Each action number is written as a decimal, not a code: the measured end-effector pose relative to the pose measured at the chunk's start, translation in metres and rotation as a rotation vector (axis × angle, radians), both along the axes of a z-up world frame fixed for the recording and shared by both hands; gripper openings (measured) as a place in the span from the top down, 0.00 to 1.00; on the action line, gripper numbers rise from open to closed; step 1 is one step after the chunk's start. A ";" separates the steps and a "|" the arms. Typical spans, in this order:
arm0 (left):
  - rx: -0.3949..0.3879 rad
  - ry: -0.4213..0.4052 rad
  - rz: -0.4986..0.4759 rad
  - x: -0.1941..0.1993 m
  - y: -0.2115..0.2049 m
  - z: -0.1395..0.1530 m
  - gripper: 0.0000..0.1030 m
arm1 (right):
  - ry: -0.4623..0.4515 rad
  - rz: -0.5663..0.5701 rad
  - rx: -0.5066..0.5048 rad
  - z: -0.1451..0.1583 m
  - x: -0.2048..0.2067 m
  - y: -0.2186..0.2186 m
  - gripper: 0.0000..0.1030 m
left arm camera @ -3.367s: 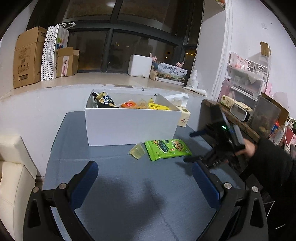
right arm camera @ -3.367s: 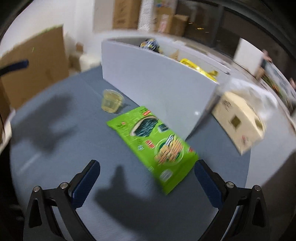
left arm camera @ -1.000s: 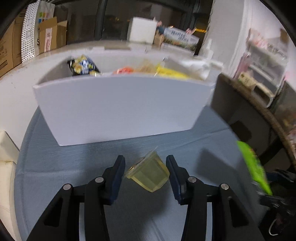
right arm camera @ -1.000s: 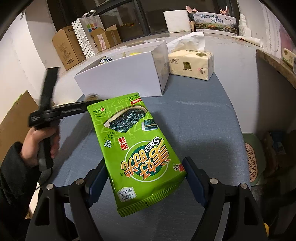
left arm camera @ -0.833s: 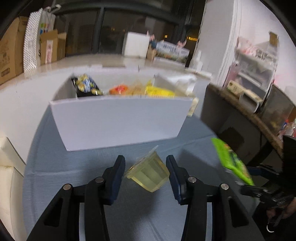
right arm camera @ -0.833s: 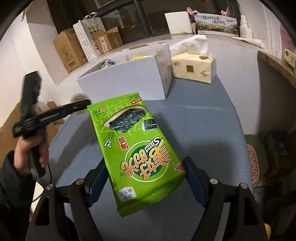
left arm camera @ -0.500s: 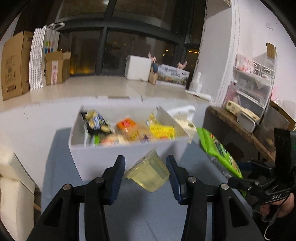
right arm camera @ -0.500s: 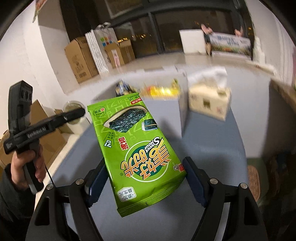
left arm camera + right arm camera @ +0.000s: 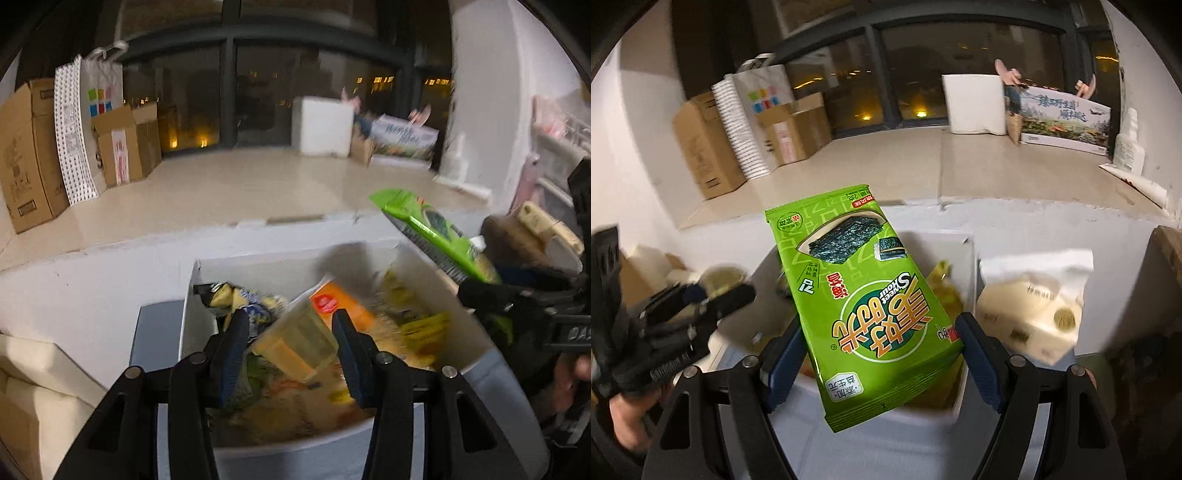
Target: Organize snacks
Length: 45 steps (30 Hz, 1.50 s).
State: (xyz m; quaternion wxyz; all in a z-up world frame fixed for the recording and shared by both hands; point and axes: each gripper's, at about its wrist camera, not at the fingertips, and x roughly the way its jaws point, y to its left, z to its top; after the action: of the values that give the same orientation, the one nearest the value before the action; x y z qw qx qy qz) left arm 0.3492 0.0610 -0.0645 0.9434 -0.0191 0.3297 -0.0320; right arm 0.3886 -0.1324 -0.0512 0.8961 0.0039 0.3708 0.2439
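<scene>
Hovering at lower centre, the left hand-held gripper [image 9: 290, 349] was opening, the translucent yellow plastic jelly cup [image 9: 295, 341] between its pads above the white rectangular cardboard box [image 9: 207, 280]. The right hand-held gripper [image 9: 879, 363] gripped the green seaweed snack packet [image 9: 866, 306] wide, mid-frame over the box.

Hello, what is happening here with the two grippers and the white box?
A person is putting snacks into a white box that already holds several packets. The left gripper is over the box with a yellow jelly cup between its jaws, which are opening; the cup looks free of the pads. The right gripper is shut on a green seaweed snack bag and holds it above the box, not yet released. A tissue pack sits beside the box.
</scene>
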 end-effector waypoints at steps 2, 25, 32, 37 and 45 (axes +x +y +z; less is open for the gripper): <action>-0.034 0.045 0.020 0.010 0.009 -0.009 0.00 | 0.017 -0.010 -0.038 -0.007 0.012 0.006 0.12; 0.050 -0.050 0.171 -0.102 -0.009 0.019 0.00 | -0.217 -0.112 -0.098 0.027 -0.077 -0.025 0.00; 0.079 -0.238 0.136 -0.207 -0.032 0.054 0.00 | -0.267 -0.086 -0.025 0.058 -0.163 -0.053 0.00; 0.021 -0.178 0.137 -0.248 -0.036 0.058 0.00 | -0.219 -0.066 -0.029 0.050 -0.208 -0.055 0.00; -0.089 -0.127 0.127 -0.305 -0.042 0.042 0.00 | -0.222 -0.081 -0.066 0.033 -0.274 -0.059 0.00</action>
State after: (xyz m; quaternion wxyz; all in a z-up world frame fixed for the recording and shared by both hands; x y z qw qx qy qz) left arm 0.0443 0.0186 -0.0226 0.9607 -0.0797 0.2655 0.0123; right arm 0.1149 -0.1914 -0.0186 0.9404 -0.0376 0.2767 0.1942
